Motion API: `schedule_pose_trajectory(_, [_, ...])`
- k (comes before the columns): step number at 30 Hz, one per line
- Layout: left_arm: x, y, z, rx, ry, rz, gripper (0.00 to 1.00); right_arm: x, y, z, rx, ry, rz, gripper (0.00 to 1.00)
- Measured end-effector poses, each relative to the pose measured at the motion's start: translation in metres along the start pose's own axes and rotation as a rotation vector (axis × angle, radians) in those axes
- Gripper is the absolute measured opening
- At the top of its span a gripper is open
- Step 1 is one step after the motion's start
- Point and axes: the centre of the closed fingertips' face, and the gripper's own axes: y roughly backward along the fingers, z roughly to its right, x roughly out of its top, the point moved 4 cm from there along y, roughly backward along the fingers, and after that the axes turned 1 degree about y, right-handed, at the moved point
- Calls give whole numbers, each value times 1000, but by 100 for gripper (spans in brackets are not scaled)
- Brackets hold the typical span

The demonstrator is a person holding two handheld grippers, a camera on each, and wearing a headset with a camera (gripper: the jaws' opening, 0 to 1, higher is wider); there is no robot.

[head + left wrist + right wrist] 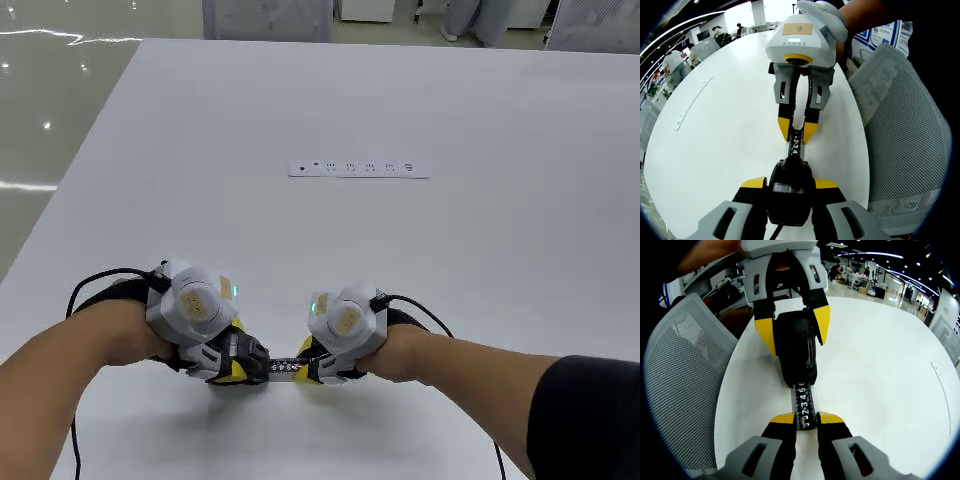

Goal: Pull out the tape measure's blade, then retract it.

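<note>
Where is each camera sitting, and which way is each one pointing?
Head view: on the headset, looking forward and down at the table; both forearms, the left gripper and the right gripper show.
Left gripper view: on the left gripper, looking along its jaws, which clamp the tape measure, toward the right gripper.
Right gripper view: on the right gripper, looking along its jaws, which pinch the blade, toward the left gripper.
Shared: both gripper views show the tape measure, blade and chair from opposite ends.
</note>
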Motion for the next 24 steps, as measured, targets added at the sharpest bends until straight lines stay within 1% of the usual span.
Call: schedule_pose_trajectory(24, [0, 0, 0, 0, 5, 4, 29, -8, 8, 2, -7, -8, -19, 11])
